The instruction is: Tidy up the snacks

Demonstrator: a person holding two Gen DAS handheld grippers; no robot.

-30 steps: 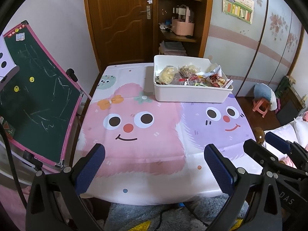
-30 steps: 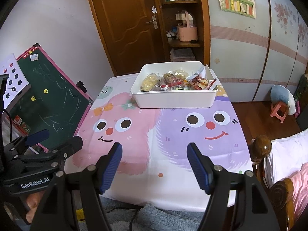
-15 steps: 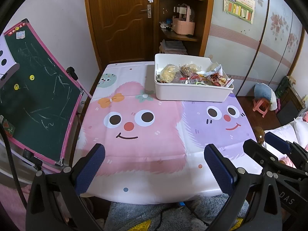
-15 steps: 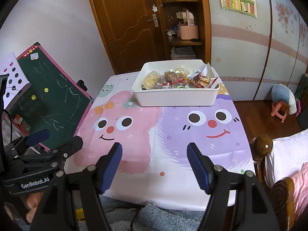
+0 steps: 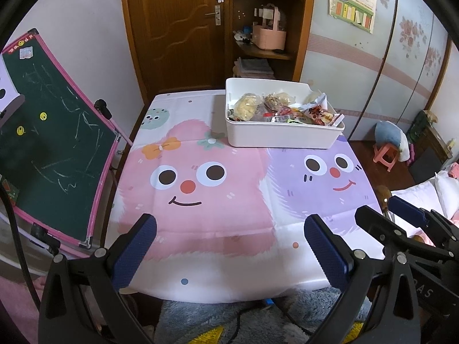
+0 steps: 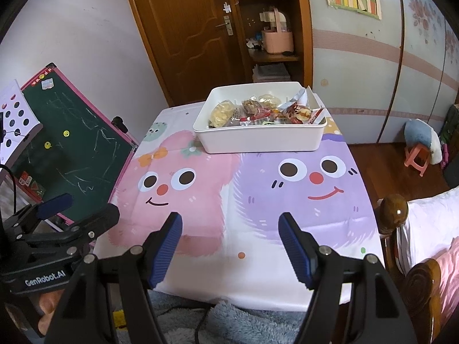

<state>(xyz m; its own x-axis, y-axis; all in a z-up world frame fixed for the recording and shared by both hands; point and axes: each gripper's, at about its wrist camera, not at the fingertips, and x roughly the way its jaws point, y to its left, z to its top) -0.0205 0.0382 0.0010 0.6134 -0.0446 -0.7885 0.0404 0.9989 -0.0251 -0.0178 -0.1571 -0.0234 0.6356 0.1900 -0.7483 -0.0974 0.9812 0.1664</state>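
Note:
A white rectangular bin (image 5: 281,136) (image 6: 262,140) stands at the far side of the table, filled with several wrapped snacks (image 5: 284,109) (image 6: 258,110). The table wears a cloth with a pink and a purple cartoon face (image 5: 195,183) (image 6: 301,183). My left gripper (image 5: 229,246) hangs over the near table edge, open, with nothing between its blue pads. My right gripper (image 6: 231,246) hovers beside it, also open and empty. Each gripper shows at the other view's side edge: the right gripper (image 5: 407,229), the left gripper (image 6: 57,220). Both are far from the bin.
A green chalkboard with a pink frame (image 5: 48,143) (image 6: 71,149) leans at the table's left. A bed with a wooden post (image 6: 393,209) is at the right. Behind the table are a wooden door (image 5: 172,28) and a corner shelf (image 5: 266,34). A pink stool (image 5: 385,156) stands on the floor.
The views have shifted very slightly; the bin sits a touch higher in both. Both grippers keep the same opening and nothing on the table has moved.

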